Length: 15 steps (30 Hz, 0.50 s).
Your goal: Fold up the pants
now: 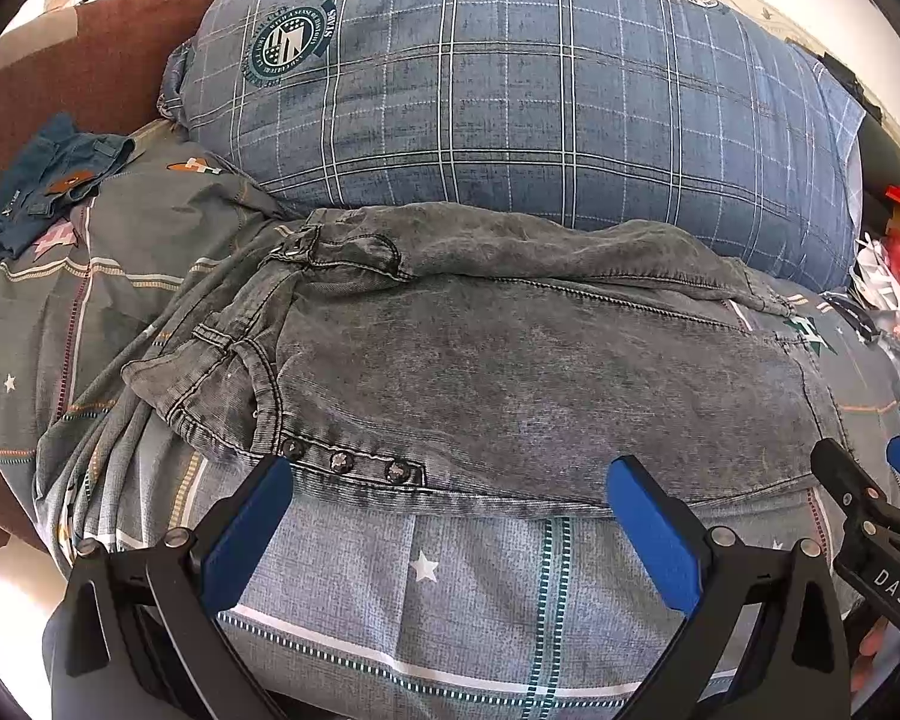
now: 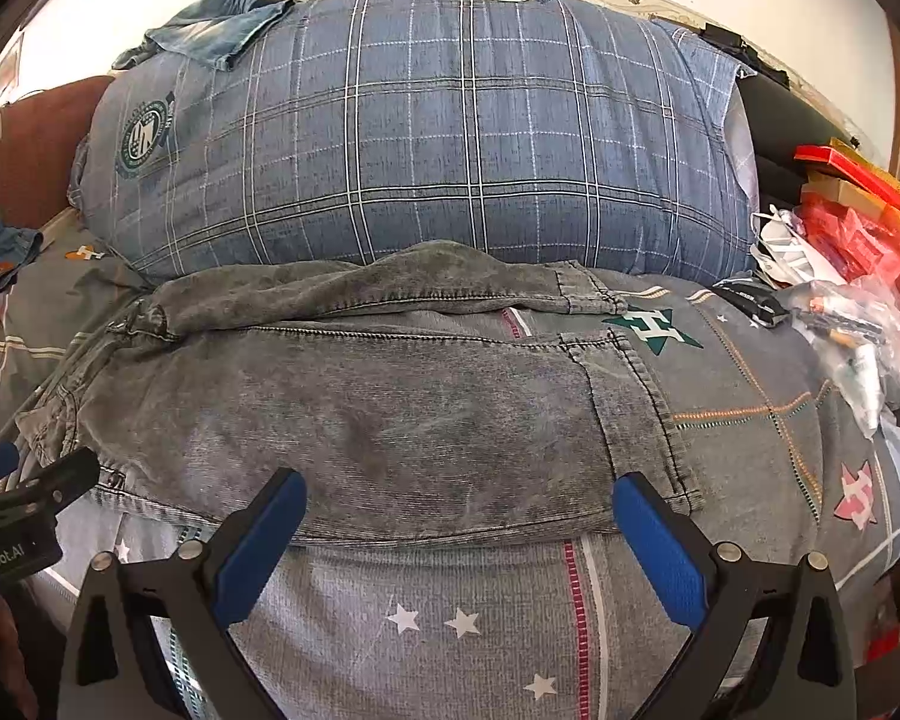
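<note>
Pants: grey washed-denim pants [image 1: 510, 372] lie across a bed, folded lengthwise, waistband to the left, leg hems to the right, just in front of a pillow.
Left tongs: the left tongs [image 1: 450, 510] hover at the near edge of the pants, blue pads spread wide, gripping nothing; three metal fly buttons [image 1: 345, 461] sit between them.
Right tongs: the right tongs [image 2: 459, 519] stand wide apart near the hem end, holding nothing, tips just over the pants' near edge.
Writing on tools: "DAS" reads on the right tool seen in the left view; "enRobot.AI", cut off at the frame edge, on the left tool seen in the right view.
Pillow: a blue plaid pillow [image 1: 510, 96] carries a round crest [image 1: 285, 45] with the word "STARS"; the finer ring text is too small to read.
Bedsheet: a grey sheet [image 2: 450, 618] shows white stars and a green star with "H" [image 2: 654, 327].
Clutter: red boxes [image 2: 852, 204] and plastic bags sit at the right.
</note>
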{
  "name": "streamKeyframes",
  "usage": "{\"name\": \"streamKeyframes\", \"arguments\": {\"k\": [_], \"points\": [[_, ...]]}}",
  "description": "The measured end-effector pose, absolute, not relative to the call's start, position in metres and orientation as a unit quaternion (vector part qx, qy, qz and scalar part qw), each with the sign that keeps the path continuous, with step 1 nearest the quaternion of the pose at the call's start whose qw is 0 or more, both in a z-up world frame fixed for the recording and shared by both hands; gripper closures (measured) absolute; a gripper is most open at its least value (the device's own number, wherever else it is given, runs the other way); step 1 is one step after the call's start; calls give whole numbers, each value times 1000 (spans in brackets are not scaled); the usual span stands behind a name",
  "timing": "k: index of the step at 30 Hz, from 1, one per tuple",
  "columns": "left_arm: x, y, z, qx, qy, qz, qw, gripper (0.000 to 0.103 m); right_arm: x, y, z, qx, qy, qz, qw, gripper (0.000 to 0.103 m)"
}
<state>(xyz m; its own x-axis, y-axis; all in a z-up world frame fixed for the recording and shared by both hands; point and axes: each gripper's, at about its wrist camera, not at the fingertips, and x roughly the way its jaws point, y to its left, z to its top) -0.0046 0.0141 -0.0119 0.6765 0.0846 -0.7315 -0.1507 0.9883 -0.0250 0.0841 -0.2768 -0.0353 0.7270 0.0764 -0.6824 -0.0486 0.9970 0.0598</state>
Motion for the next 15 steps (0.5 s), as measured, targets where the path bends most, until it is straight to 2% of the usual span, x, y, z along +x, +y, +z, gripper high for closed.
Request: {"name": "streamKeyframes", "arguments": {"k": [7, 11, 15], "points": [[3, 23, -16, -48, 409, 55, 910, 0, 92, -296, -43, 54, 393, 52, 917, 0], [11, 51, -14, -48, 405, 80, 910, 0, 94, -350, -57, 155, 428, 58, 889, 0], [16, 113, -24, -132, 415, 120, 892, 0, 93, -415, -77, 289, 454, 55, 841, 0]]}}
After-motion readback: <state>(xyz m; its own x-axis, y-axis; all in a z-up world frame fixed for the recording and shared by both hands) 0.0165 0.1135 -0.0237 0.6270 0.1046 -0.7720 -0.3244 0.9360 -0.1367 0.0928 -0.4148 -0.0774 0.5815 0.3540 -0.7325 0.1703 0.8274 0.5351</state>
